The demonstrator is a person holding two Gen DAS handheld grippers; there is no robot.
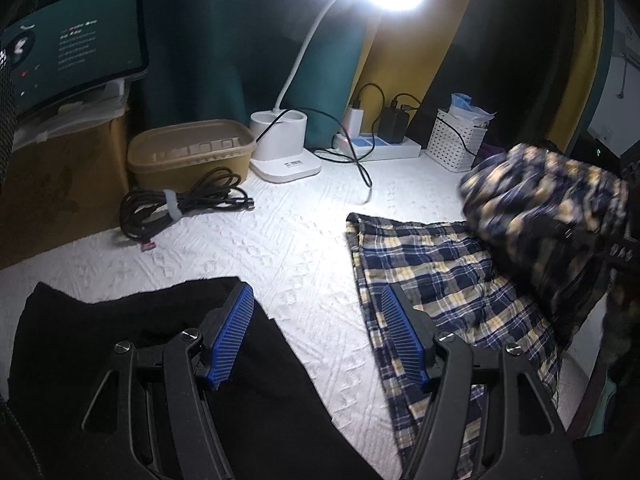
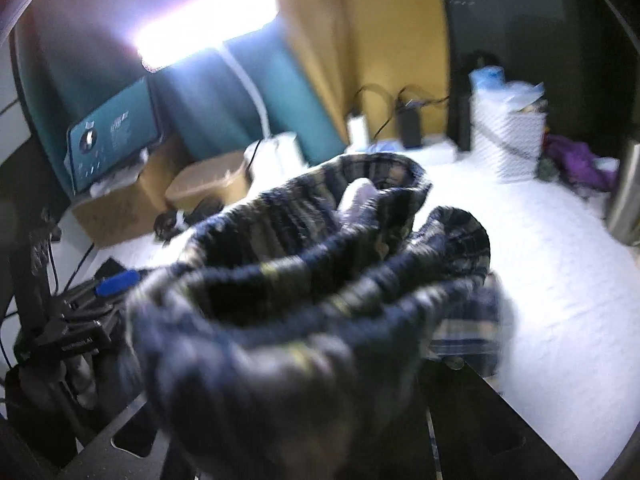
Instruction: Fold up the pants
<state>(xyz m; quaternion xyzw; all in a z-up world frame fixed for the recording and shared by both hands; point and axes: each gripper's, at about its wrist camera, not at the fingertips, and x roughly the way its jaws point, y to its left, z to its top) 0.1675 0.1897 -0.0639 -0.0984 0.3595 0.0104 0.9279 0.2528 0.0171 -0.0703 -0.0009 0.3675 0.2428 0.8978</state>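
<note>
Over right gripper, bunched plaid pants (blurred)

Counts: plaid pants ×1; black garment ×1; lamp ×1; tablet ×1; white basket ×1; cable bundle ×1; plugged chargers ×2.

The pants have dark blue, white and yellow checks. The left gripper is black with blue ridged pads, and a black cloth lies by it on the white bumpy bench cover. Behind are a white lamp, a brown tub, black cords, a white basket and a yellow and teal wall.
</note>
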